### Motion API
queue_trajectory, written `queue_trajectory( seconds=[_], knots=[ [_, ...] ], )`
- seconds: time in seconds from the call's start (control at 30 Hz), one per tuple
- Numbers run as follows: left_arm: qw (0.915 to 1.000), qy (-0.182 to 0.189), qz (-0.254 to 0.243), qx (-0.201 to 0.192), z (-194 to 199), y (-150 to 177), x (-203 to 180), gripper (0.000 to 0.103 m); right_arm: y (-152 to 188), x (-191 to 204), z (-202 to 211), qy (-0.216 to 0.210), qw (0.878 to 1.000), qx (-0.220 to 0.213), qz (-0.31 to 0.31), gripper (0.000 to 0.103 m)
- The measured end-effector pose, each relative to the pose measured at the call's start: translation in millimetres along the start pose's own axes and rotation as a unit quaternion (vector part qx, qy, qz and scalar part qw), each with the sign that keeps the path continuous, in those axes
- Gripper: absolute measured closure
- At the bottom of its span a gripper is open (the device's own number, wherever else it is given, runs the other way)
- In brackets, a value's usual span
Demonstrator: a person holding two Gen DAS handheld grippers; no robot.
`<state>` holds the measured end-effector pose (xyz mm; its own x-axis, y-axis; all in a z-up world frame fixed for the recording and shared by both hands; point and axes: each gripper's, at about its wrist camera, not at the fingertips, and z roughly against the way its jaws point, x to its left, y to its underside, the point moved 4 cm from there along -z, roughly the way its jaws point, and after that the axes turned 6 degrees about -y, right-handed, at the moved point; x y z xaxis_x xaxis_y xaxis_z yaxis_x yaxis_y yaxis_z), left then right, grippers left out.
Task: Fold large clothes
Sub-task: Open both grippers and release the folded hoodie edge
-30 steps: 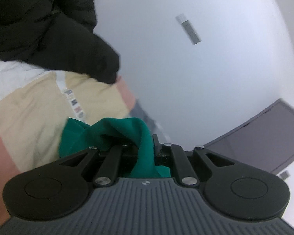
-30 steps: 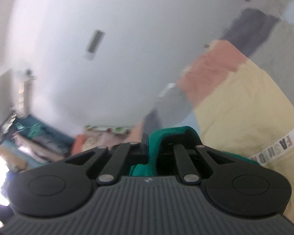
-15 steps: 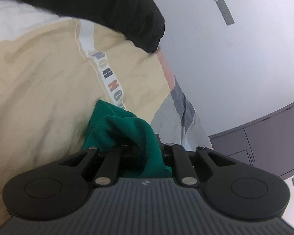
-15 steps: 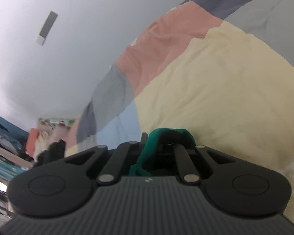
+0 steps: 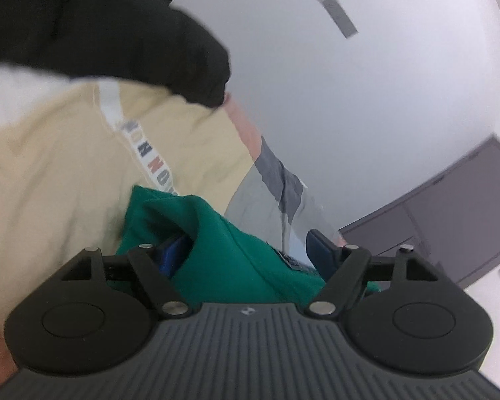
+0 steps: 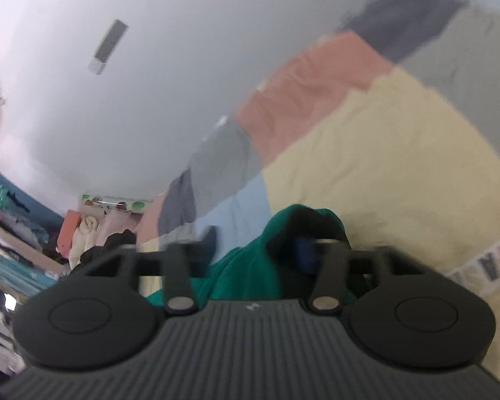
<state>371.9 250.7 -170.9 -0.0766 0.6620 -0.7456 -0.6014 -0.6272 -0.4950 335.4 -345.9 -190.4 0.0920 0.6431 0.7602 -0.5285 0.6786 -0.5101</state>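
Both the left gripper (image 5: 246, 250) and right gripper (image 6: 260, 246) stood spread apart, the green garment (image 5: 223, 250) bunched loosely between each pair of fingers, equally near.

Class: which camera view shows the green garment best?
The left wrist view: the green garment is fairly sharp there, with its folds and a small dark label visible between the open left gripper. The right wrist view shows only a blurred green bunch.
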Motion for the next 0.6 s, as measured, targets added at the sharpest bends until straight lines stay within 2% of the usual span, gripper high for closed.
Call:
queue_trajectory(
  seconds=[0.17,0.33,0.47,0.6],
  knots=[
    [0.9983,-0.014,-0.045,-0.034,48,14,-18,0.023,6,24,53,-0.014,0.998,-0.034,0.047,0.036],
    [0.9936,-0.046,-0.096,-0.037,81,32,-30,0.023,25,50,88,-0.042,0.993,-0.047,0.103,0.036],
    [0.9914,-0.047,-0.12,-0.021,80,48,-40,0.023,54,62,84,-0.065,0.989,0.015,0.136,0.036],
    [0.9903,-0.042,-0.133,0.004,67,61,-45,0.023,75,61,69,-0.036,0.987,0.062,0.144,0.036]
  ],
)
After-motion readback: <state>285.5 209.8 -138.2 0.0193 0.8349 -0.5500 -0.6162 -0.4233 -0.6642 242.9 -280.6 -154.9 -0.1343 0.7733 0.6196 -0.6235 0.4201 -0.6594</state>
